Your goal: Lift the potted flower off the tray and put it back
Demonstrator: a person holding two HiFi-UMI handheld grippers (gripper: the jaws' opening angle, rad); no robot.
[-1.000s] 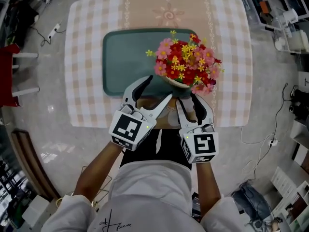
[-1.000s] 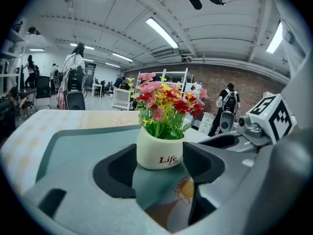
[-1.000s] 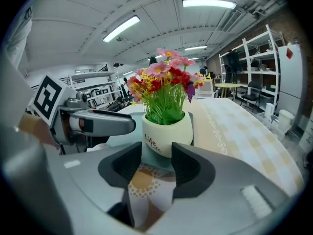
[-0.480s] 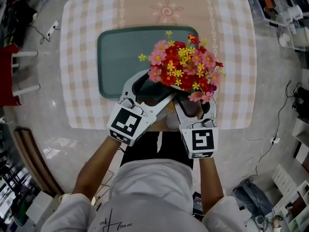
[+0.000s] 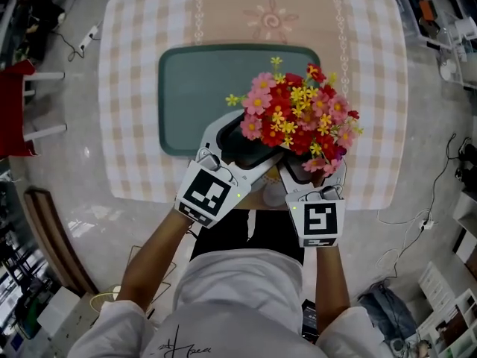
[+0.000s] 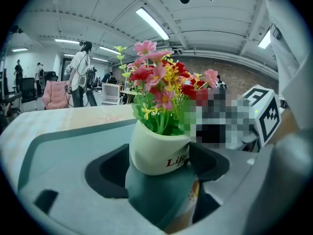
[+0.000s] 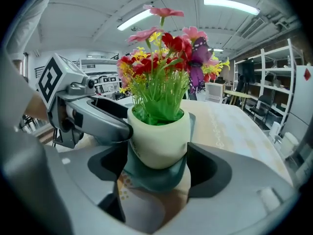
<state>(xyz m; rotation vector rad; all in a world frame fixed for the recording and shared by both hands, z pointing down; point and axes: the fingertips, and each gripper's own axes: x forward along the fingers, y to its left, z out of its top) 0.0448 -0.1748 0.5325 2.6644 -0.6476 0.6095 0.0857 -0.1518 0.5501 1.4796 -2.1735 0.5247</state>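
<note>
The potted flower (image 5: 298,118), red, pink and yellow blooms in a cream pot (image 6: 159,153), stands on the near right corner of the dark green tray (image 5: 194,88). My left gripper (image 5: 253,136) comes at the pot from the near left, and its jaws have just been opening. In the left gripper view the gripper (image 6: 159,165) has the pot between its black pads. My right gripper (image 5: 313,162) reaches in from the near side under the blooms, its jaws also just opened wide. In the right gripper view the pot (image 7: 159,138) stands between the pads of that gripper (image 7: 156,165), with a slight gap.
The tray lies on a table with a pink checked cloth (image 5: 134,66). A red chair (image 5: 19,110) stands on the left, with cables and a power strip (image 5: 86,36) on the floor. Shelves line the right side. People (image 6: 80,72) stand far behind the table.
Both grippers' jaws have spread wider around the pot. The flower stays at the tray's near right corner.
</note>
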